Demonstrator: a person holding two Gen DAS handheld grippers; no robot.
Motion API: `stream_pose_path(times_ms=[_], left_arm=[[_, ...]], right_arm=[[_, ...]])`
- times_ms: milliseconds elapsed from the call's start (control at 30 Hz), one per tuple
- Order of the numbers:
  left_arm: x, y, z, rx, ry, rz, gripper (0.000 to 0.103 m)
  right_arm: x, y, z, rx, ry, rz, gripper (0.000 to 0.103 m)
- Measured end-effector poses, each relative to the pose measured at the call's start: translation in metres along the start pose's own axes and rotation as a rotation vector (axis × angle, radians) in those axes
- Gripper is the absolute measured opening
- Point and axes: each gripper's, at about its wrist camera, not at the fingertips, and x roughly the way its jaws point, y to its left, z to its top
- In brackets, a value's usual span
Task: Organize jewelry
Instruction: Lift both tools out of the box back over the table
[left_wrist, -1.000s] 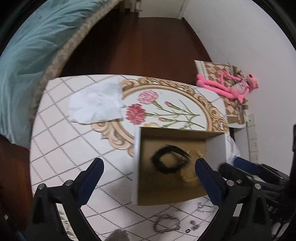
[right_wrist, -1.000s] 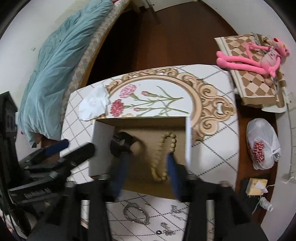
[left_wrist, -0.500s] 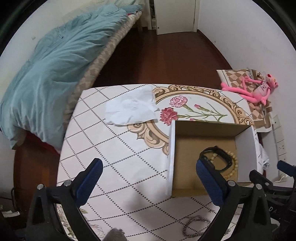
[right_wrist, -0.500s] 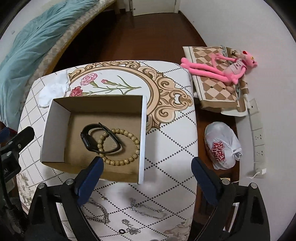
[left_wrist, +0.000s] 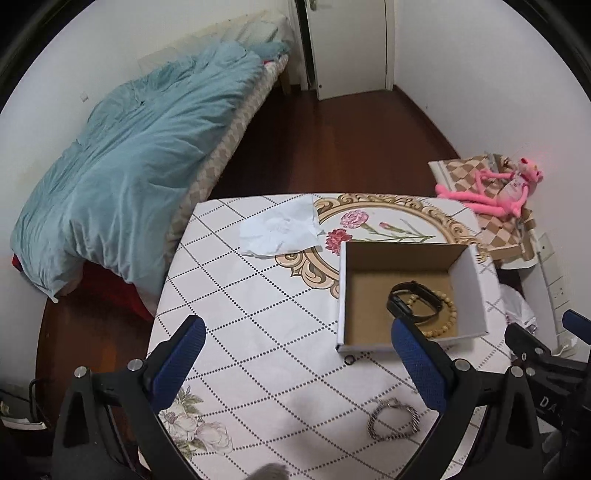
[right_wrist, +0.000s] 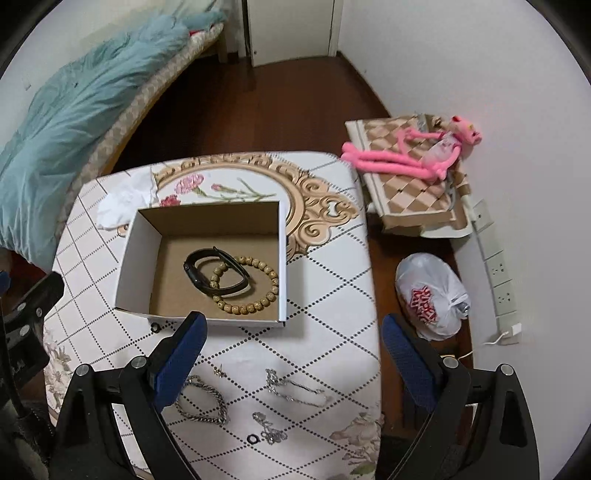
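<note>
Both tools, left (left_wrist: 295, 363) and right (right_wrist: 291, 356), wide open and empty above near worktop (right_wrist: 332, 295), poised for loose chains (right_wrist: 201, 400) bound for box (right_wrist: 127, 258).

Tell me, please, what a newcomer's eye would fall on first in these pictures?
Probably the open cardboard box mid-table, holding a black band overlapping a wooden bead bracelet. Next, the silver chains lying loose on the tablecloth nearer the camera, and the pink plush toy by the wall.

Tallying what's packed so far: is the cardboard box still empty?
Not empty. The open cardboard box holds a black smart band and a wooden bead bracelet, lying overlapped on its floor.
</note>
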Motion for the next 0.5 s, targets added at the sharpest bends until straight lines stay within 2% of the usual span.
stream_pose_path(times_ms=[133, 500], left_arm=[[-0.024, -0.001, -0.008, 0.006, -0.03, -0.025, 0.103], [-0.072, 0.0, -0.024, -0.001, -0.083, -0.091, 0.103]], right_arm=[[-0.03, -0.006, -0.008, 0.011, -0.057, -0.022, 0.097], [-0.095, -0.015, -0.032, 0.052, -0.163, 0.002, 0.097]])
